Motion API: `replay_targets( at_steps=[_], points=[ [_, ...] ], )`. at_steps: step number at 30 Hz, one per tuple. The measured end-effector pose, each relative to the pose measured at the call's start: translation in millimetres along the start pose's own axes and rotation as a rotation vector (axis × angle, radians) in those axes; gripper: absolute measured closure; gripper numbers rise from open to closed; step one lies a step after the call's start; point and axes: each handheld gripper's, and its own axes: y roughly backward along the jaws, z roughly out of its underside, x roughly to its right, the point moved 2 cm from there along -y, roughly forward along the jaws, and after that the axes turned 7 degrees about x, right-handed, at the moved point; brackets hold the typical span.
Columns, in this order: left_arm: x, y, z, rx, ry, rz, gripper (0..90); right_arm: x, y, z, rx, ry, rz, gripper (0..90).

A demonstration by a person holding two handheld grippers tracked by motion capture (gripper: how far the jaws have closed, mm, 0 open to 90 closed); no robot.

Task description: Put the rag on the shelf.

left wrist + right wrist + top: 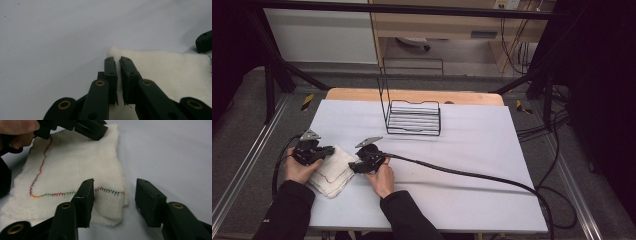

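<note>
A: Cloth first: where is it relative to the two grippers?

B: It's a folded white piece with a coloured stitch line, lying flat on the table. The left gripper has one corner of it pinched; a thin ridge of fabric stands between jaws drawn almost together. The right gripper stands wide apart at the opposite corner, one jaw over the cloth, the other out over bare table.

A: So how much is done?

B: I'd say it's early. One corner is secured, the other is straddled but not gripped. The cloth hasn't left the table.

A: And what remains?

B: Likely closing the right jaws on that corner, then lifting or unfolding. The wire rack sits well beyond both grippers, untouched; whether it's the destination I can't tell.
</note>
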Motion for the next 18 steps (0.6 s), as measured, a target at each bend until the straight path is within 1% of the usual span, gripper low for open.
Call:
replay_targets(
  at_steps=[1,2,3,5,7,8,9,10,11,12,13,15,18],
  points=[
    [-0.4,0.1,0.2,0.005,0.014,0.002,84.1,-1.0,-0.8,-0.2,-0.005,0.002,-0.006,53.1],
    [-0.4,0.1,0.2,0.005,0.014,0.002,84.1,-1.0,-0.8,-0.2,-0.005,0.002,-0.006,53.1],
    [-0.5,0.2,0.3,0.008,0.021,0.003,84.1,-1.8,-1.6,-0.6,-0.007,0.008,-0.008,55.3],
    [-1.0,0.5,0.2,0.009,0.025,0.005,84.2,-3.4,-2.4,-0.7,-0.010,0.001,-0.014,58.3],
    [-1.4,0.8,0.3,0.010,0.029,0.006,84.3,-4.4,-2.5,-0.1,-0.013,-0.020,-0.024,64.7],
    [-1.4,0.9,0.3,0.010,0.031,0.007,84.3,-4.4,-2.5,-0.1,-0.013,-0.020,-0.024,64.7],
    [-1.4,1.0,0.3,0.011,0.030,0.007,84.3,-4.8,-3.1,-0.1,-0.013,-0.048,-0.040,71.4],
    [-1.5,1.1,0.3,0.012,0.032,0.008,84.3,-4.9,-3.2,-0.1,-0.013,-0.061,-0.046,73.8],
    [-1.5,1.3,0.3,0.014,0.033,0.008,84.3,-4.8,-3.2,-0.4,-0.010,-0.063,-0.051,76.2],
    [-1.8,1.6,0.3,0.016,0.034,0.008,84.3,-4.8,-3.2,-0.4,-0.010,-0.063,-0.051,76.2],
    [-2.1,2.1,0.3,0.017,0.037,0.011,84.4,-5.6,-1.6,-1.3,-0.001,-0.056,-0.049,78.5],
    [-2.4,3.1,0.5,0.027,0.043,0.017,84.4,-7.4,1.2,-2.7,0.014,-0.048,-0.045,79.5],
    [-1.4,6.5,-1.0,0.054,0.053,0.031,84.4,-9.4,5.7,-5.8,0.023,-0.041,-0.047,79.9]
  ],
)
